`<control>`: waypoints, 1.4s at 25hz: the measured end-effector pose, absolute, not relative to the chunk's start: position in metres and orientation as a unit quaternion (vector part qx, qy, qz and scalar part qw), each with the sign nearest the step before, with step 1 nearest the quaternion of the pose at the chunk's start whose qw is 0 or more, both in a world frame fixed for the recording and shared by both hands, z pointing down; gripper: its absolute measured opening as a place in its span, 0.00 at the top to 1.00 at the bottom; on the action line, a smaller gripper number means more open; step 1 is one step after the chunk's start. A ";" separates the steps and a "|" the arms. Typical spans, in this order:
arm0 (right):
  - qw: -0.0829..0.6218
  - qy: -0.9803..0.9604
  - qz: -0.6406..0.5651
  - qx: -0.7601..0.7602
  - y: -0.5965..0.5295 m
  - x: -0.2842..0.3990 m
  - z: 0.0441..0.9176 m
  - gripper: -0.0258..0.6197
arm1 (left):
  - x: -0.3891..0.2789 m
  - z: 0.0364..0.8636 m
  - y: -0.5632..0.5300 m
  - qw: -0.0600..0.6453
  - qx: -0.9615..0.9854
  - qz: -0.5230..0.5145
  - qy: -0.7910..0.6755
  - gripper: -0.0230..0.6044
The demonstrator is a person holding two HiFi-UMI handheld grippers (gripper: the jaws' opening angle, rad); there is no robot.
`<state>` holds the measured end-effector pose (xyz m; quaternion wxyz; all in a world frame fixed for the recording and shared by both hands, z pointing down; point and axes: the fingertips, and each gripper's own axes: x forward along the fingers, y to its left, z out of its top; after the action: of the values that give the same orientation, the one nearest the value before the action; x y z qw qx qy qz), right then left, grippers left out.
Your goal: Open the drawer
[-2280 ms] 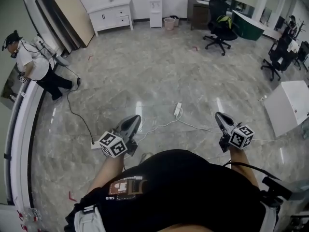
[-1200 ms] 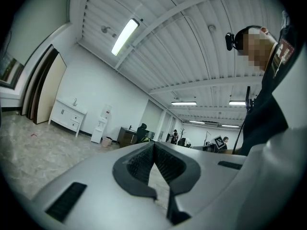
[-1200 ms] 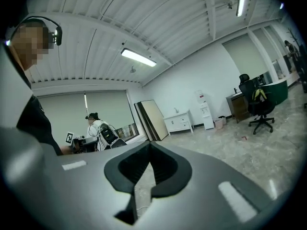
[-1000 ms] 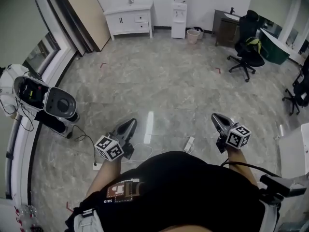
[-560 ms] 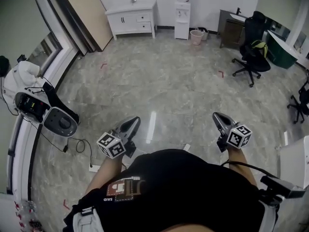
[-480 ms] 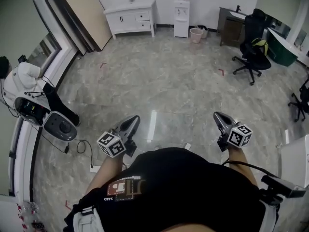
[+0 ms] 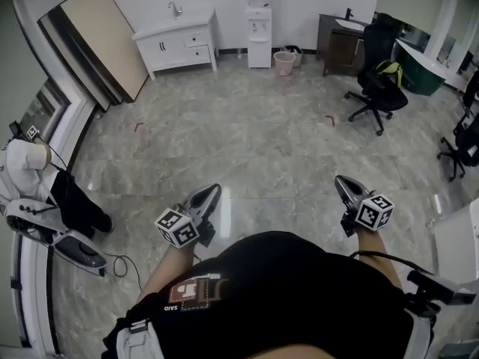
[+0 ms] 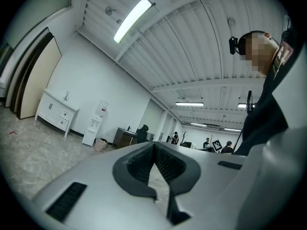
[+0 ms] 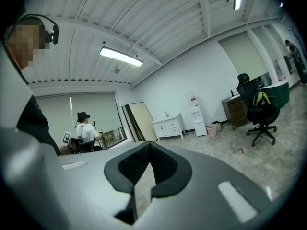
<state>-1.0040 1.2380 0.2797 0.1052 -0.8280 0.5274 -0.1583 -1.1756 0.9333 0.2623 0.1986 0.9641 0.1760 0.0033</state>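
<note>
A white cabinet with drawers [image 7: 179, 42] and a tap on top stands against the far wall, well away from both grippers; its drawers look closed. It also shows small in the left gripper view [image 8: 56, 113] and the right gripper view [image 9: 168, 127]. My left gripper [image 7: 212, 191] is held level over the marble floor, jaws shut with nothing in them [image 8: 154, 145]. My right gripper [image 7: 340, 180] is held the same way, jaws together at the tip and empty [image 9: 149, 143].
A water dispenser [image 7: 259, 27] and a pink bin [image 7: 284, 63] stand right of the cabinet, then a dark desk [image 7: 340, 42] and an office chair [image 7: 372, 88]. A big board [image 7: 101, 40] leans at the left wall. A person [image 7: 30, 170] crouches at left.
The view has travelled across the floor: the power strip and cable have dropped out of sight and the person at left has shifted. Both grippers keep their pose, shut.
</note>
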 end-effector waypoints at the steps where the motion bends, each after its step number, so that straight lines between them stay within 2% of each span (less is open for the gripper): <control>1: 0.108 0.525 -0.159 -0.829 1.220 -0.992 0.277 0.97 | -1.160 0.261 0.916 0.199 0.963 0.006 0.181 0.97; 9: 0.076 0.538 -0.130 -0.829 1.077 -0.914 0.247 0.97 | -1.059 0.239 0.790 0.162 0.963 0.008 0.216 0.97; 21: 0.072 0.571 -0.152 -0.803 0.993 -0.803 0.274 0.97 | -0.995 0.267 0.716 0.184 0.971 0.006 0.155 0.97; 35: 0.047 0.637 -0.127 -0.759 0.945 -0.546 0.238 0.97 | -0.769 0.238 0.701 0.185 0.979 -0.026 0.086 0.97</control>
<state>-0.5460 0.9445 0.2380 0.0475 -0.7589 0.6371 -0.1266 -0.7687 0.7011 0.2384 0.1851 0.9786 0.0863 -0.0259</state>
